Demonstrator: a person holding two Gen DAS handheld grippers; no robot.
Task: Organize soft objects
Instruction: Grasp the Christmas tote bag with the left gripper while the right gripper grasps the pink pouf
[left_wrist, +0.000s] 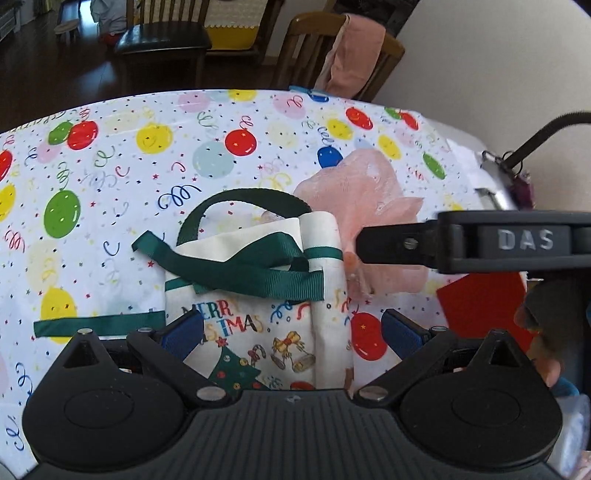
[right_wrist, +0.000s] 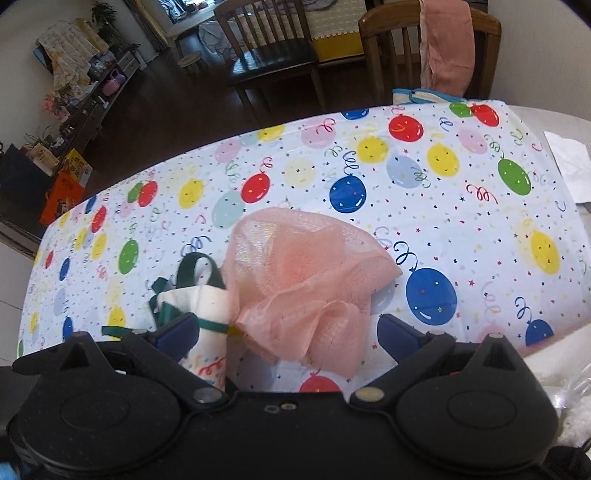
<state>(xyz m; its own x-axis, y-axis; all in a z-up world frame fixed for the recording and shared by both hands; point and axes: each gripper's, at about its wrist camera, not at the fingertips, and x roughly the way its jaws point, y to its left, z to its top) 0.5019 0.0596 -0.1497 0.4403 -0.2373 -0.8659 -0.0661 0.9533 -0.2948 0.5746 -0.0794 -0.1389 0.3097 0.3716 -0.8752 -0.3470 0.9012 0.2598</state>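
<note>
the pink mesh puff (right_wrist: 306, 280) lay on the balloon-print tablecloth (right_wrist: 461, 206), pressed against the right edge of the christmas tote bag (left_wrist: 258, 288). seen from the right wrist view, the puff sat straight ahead of the right gripper (right_wrist: 291, 330), its lower folds already between the blue pads (right_wrist: 399, 332), which stood wide apart with nothing clamped. the puff was a crumpled lump, a little longer from near to far, its gathered end toward the gripper.

the left gripper (left_wrist: 291, 328) was spread too, straddling the lower part of the bag, which lay flat with its long axis running away from the fingers, its mouth and green handle (left_wrist: 236, 206) pointing to the far side of the table. the puff lay forward and to the right of that gripper, beyond the bag's rolled edge.

i judged the right hand the nearer one for the puff, and the bag's mouth, facing away, the awkward part.
</note>
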